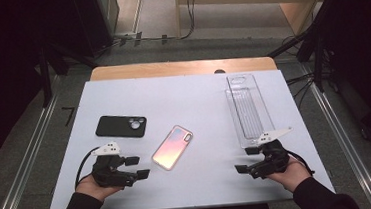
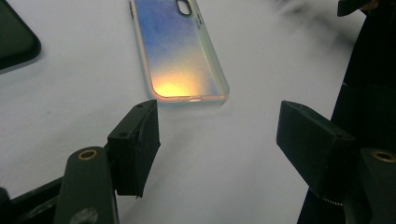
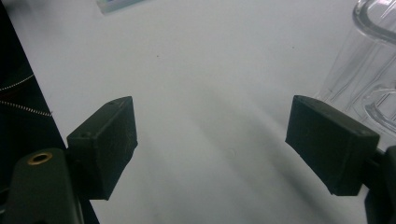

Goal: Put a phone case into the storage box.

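1. The iridescent phone case (image 1: 172,147) is lying flat mid-bench, at about 1 o'clock from the left claw (image 1: 134,167).
2. Both claws are released, nothing gripped; the right claw (image 1: 246,160) is parked by the clear tray (image 1: 248,110).
3. Long edges should probably be pinched squarely, low.

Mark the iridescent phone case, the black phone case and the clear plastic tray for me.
iridescent phone case (image 1: 172,147): high view, middle of its back.
black phone case (image 1: 117,126): high view, flat back, left of the camera cutout.
clear plastic tray (image 1: 248,110): high view, ribbed middle section.
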`<state>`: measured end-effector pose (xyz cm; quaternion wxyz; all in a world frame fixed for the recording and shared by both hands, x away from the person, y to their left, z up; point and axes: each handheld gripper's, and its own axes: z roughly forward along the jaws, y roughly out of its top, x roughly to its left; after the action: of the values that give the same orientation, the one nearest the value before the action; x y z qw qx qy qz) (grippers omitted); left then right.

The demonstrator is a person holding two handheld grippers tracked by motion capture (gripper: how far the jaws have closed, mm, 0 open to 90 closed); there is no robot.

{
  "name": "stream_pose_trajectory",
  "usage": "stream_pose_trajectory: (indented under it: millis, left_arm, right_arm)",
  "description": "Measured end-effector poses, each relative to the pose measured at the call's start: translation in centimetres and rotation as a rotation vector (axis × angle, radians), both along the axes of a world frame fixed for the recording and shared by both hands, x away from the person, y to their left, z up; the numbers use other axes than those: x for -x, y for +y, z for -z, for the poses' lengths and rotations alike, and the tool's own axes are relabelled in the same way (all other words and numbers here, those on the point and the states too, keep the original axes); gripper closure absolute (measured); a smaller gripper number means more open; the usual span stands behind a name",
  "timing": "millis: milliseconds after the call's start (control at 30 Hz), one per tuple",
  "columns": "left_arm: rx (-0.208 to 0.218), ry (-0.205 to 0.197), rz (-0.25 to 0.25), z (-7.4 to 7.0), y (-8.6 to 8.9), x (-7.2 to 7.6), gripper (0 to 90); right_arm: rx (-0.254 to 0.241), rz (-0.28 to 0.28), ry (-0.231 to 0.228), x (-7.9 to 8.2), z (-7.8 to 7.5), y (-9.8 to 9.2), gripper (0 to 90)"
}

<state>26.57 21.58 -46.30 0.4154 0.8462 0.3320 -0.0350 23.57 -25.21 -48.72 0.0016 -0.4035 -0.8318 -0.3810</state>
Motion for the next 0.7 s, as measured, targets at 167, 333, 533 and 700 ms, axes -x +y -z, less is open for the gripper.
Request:
stream_pose_trajectory:
  millis: [167,333,533,700]
  left_arm:
    - [0.004,-0.001,-0.002,-0.04,-0.06,-0.01,30.3]
    - [-0.002,0.001,0.001,0.01,-0.04,-0.04,30.4]
    - [0.0,0.001,-0.008,-0.05,0.14,0.02,30.3]
    - [0.002,0.001,-0.009,-0.04,0.12,0.0,30.3]
  right_arm:
    - [-0.002,-0.003,-0.003,-0.01,0.08,-0.03,15.0]
    - [-0.014,-0.001,-0.008,-0.16,0.11,-0.11,15.0]
    - [-0.018,0.0,-0.013,-0.19,0.07,0.11,14.9]
    - [-0.017,-0.001,-0.015,-0.24,0.15,0.23,14.9]
